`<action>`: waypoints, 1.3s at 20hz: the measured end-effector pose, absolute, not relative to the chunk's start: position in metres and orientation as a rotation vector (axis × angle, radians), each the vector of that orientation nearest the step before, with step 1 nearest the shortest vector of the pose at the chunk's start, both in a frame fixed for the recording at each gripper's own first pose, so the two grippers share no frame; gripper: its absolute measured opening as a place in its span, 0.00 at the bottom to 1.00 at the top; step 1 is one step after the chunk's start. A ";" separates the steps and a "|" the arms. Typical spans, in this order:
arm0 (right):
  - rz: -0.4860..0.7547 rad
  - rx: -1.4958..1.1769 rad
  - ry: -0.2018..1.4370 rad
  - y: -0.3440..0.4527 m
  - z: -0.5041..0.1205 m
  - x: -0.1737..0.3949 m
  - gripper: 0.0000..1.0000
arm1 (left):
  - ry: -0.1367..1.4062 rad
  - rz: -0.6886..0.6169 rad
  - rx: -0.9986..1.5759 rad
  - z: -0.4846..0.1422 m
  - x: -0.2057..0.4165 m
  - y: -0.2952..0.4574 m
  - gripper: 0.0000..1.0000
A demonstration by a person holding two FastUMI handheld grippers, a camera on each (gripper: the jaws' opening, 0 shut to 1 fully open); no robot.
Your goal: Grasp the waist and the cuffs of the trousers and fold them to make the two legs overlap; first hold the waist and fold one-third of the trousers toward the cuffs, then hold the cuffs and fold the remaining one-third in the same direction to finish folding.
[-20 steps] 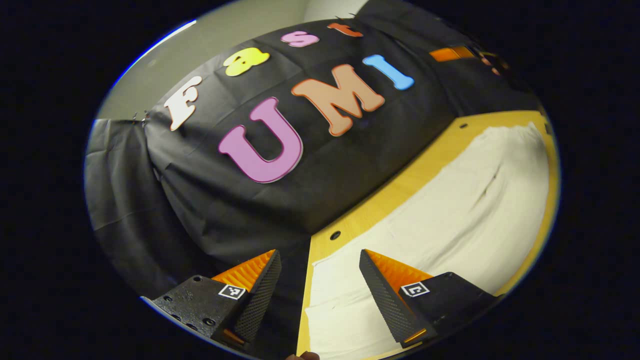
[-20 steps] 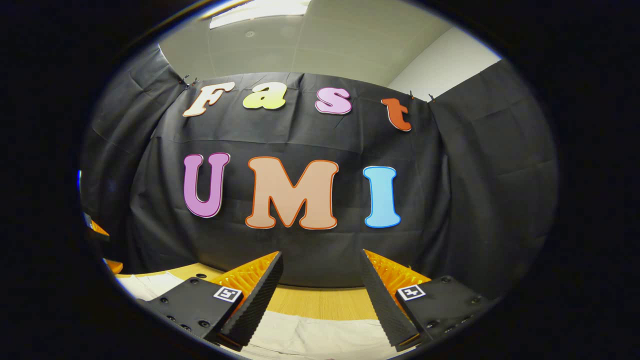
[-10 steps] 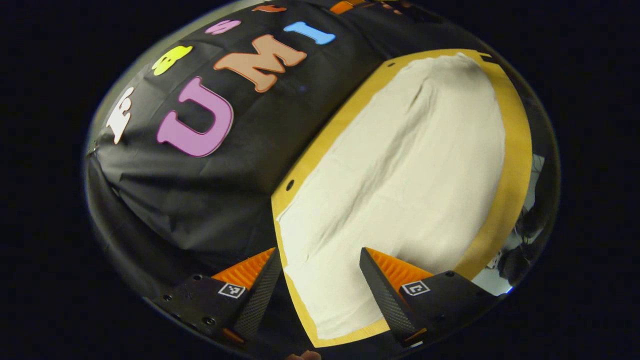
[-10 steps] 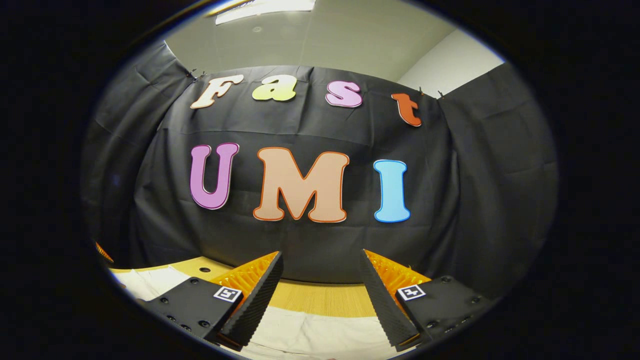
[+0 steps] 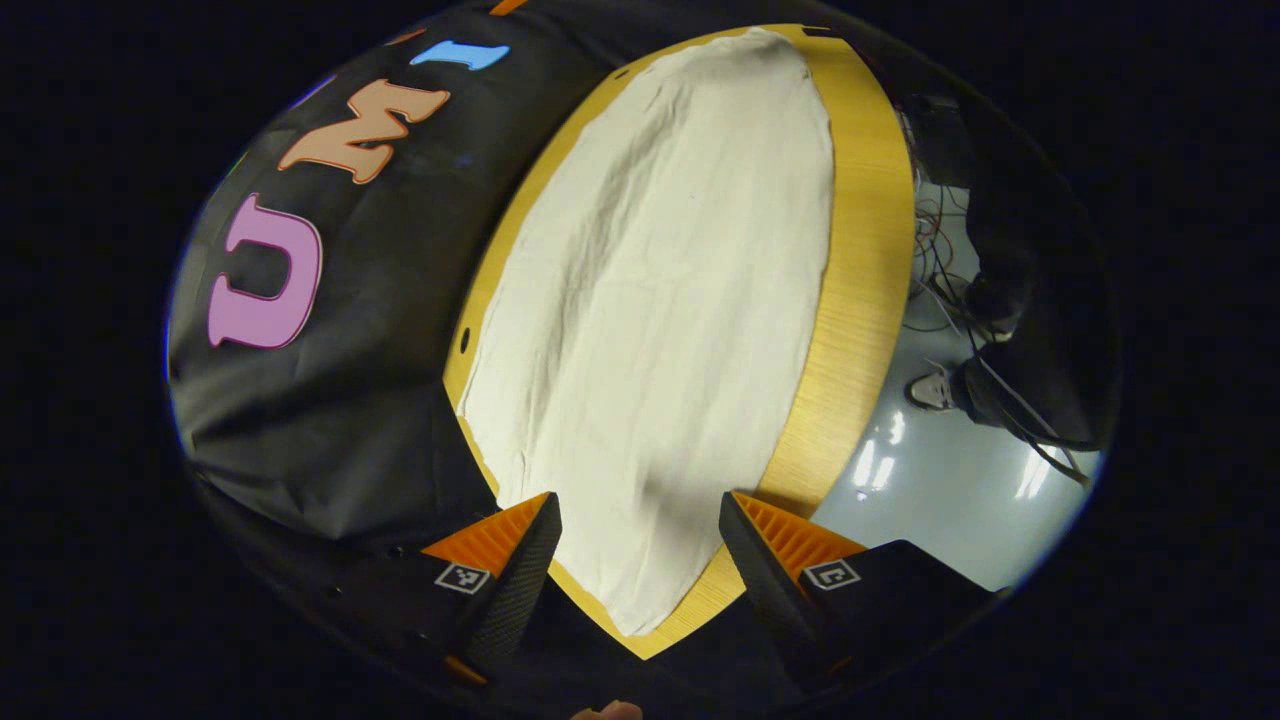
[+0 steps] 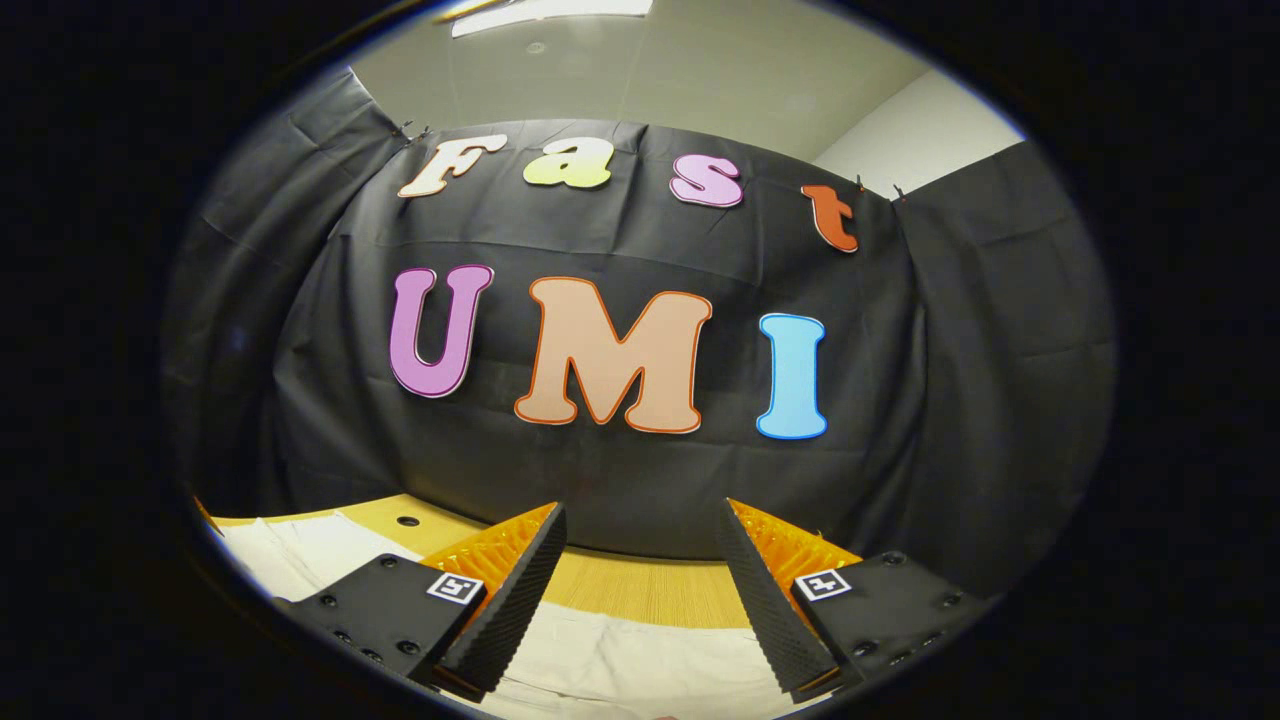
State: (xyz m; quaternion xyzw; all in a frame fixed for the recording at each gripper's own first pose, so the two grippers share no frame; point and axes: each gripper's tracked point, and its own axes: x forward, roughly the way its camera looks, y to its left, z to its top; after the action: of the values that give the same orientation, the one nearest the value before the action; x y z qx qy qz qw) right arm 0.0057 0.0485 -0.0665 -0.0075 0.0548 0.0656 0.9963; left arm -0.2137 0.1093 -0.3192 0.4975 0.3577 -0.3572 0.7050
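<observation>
left gripper [image 5: 640,560] spread wide and holding nothing, hanging over one end of the trousers [image 5: 660,300] (just one pale pair, flat along the table [image 5: 860,300]), right gripper [image 6: 640,570] also wide, empty, trousers just below, no containers

The right hand-held gripper [image 6: 640,590], fingers spread, hangs above the pale trousers [image 6: 620,665] on the table [image 6: 650,600].

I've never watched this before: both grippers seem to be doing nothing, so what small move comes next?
Probably lower the left gripper to the near end of the trousers. They lie flat and unfolded on the table, and both grippers are open and hold nothing; the right gripper faces the wall.
</observation>
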 end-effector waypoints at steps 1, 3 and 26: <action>0.130 -0.018 0.111 0.048 -0.067 0.005 0.97 | 0.813 -0.818 1.125 -0.324 -0.218 0.111 0.97; 0.123 -0.025 0.114 0.045 -0.069 0.004 0.97 | 0.808 -0.856 1.171 -0.332 -0.216 0.113 0.95; 0.195 -0.500 0.273 -0.043 -0.145 -0.062 0.97 | 0.890 -0.919 1.215 -0.361 -0.187 0.103 0.00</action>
State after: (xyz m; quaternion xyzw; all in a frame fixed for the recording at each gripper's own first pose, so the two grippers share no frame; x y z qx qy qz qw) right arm -0.0619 -0.0430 -0.1448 -0.2461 0.1343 0.0958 0.9551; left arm -0.1865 0.1031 -0.3613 0.5318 0.3894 -0.4024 0.6354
